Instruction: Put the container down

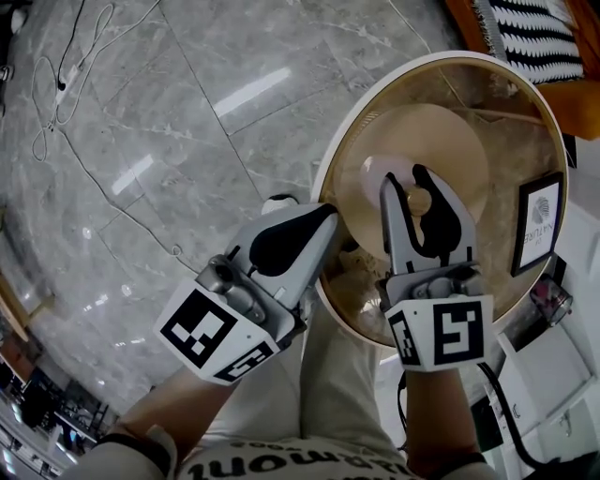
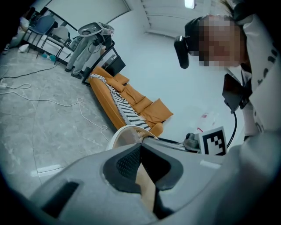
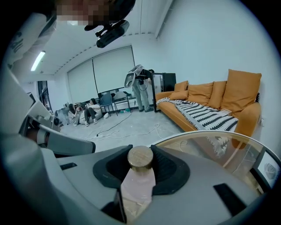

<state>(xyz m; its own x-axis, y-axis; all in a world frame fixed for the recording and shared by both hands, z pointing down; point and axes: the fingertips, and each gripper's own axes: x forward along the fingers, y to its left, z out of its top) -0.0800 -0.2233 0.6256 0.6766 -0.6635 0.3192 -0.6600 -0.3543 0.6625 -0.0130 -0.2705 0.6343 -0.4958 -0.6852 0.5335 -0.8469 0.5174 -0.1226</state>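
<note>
Grey marble-look floor, glossy, with thin white cables looping at 10 o'clock in the head view. A round glass-topped table with white rim fills the 2 o'clock quarter. An orange sofa with a black-and-white striped throw stands past it at 1 o'clock.

Black-framed card stands upright at the table's 3 o'clock edge. It bears a shell-like logo and small print beneath, too small to read. Dark lettering runs across the person's pale shirt at 6 o'clock, upside down and cut off, so it cannot be read.

Right gripper is over the glass top, clenched on the pale pink container with round brass-coloured cap. The pads grip it just under the cap, and the pink body runs back between the jaws. Whether the container touches the glass cannot be told.

Left gripper is at the table's 9 o'clock rim, just beside the right one. Its jaw tips are pressed together. A tan strip shows in the gap behind the tips, and what it is cannot be told.
</note>
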